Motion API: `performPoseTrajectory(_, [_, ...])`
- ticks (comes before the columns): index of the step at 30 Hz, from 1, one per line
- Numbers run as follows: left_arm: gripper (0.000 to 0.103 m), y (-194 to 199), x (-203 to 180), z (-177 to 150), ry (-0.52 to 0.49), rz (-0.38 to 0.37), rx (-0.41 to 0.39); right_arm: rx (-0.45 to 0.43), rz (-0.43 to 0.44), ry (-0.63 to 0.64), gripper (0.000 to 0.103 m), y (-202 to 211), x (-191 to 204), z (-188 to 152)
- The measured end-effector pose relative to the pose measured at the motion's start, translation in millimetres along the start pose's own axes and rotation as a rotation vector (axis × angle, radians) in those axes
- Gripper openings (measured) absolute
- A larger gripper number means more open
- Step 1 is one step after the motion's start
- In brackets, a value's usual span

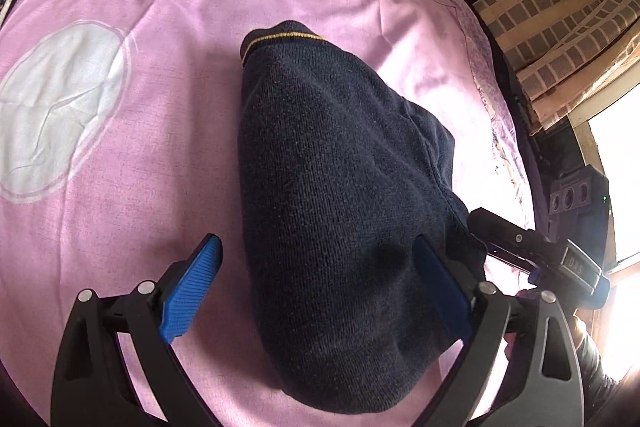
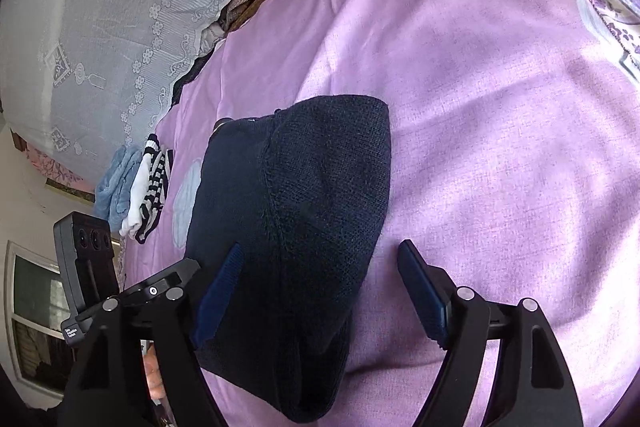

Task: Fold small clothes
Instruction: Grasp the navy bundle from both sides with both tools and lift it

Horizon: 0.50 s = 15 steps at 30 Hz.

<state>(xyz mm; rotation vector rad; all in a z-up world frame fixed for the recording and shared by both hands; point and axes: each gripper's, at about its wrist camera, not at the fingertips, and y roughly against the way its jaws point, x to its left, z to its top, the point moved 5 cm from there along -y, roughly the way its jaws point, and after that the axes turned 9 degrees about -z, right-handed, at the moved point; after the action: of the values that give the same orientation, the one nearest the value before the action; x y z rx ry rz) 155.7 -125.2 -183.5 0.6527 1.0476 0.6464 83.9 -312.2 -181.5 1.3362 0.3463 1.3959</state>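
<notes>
Sweater [image 1: 340, 195], dark navy knit, lies folded into a narrow bundle on the pink sheet [image 1: 140, 147], its far end showing a ribbed band with a thin yellow stripe [image 1: 280, 37]. In the right wrist view the same bundle [image 2: 296, 227] shows a seam running along its length.

The left gripper [image 1: 316, 291] stands over the near end of the sweater with its jaws wide apart; the knit fills the gap between the blue pads, the left pad [image 1: 192, 291] clear of the cloth over bare sheet, the right pad [image 1: 440, 291] at the sweater's edge. Whether that pad touches the knit I cannot tell.

The right gripper [image 2: 320, 291] also has its jaws spread wide, one pad [image 2: 220, 299] over the sweater, the other [image 2: 424, 291] over the sheet, clear of the knit.

A white round patch [image 1: 60, 111] marks the sheet. Beyond the sweater lie a striped garment [image 2: 154, 195] and a blue cloth [image 2: 116, 187], beside white lace fabric [image 2: 120, 7].
</notes>
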Motion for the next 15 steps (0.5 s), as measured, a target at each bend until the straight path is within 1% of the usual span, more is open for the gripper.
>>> performPoseTrajectory(3, [0.093, -15.7, 1.2, -0.9, 0.013, -0.029, 0.031, 0.002, 0.014, 0.009, 0.080, -11.8, 4.2, 2.2])
performPoseTrajectory(6, [0.095, -25.1, 1.2, -1.5, 0.015, -0.049, 0.035, -0.002, 0.026, 0.054, 0.081, -22.0, 14.3, 2.8])
performPoseTrajectory(10, [0.094, -29.7, -1.9, 2.4, -0.015, -0.039, 0.036, -0.010, 0.004, 0.128, 0.080, -33.0, 25.1, 6.1])
performPoseTrajectory(11, [0.092, -30.0, -3.4, 3.6, -0.028, -0.035, 0.034, -0.009, 0.003, 0.132, 0.079, -33.7, 25.6, 7.6])
performPoseTrajectory(12, [0.091, -30.3, -5.4, 4.4, -0.043, -0.028, 0.033, -0.007, 0.003, 0.134, 0.073, -33.7, 25.7, 8.6])
performPoseTrajectory(13, [0.089, -30.4, -6.5, 4.8, -0.050, -0.019, 0.031, -0.009, 0.008, 0.135, 0.065, -32.7, 25.3, 8.5])
performPoseTrajectory(15, [0.086, -29.0, -8.2, 4.5, -0.061, -0.005, 0.017, -0.010, 0.022, 0.131, 0.054, -29.9, 24.7, 8.0])
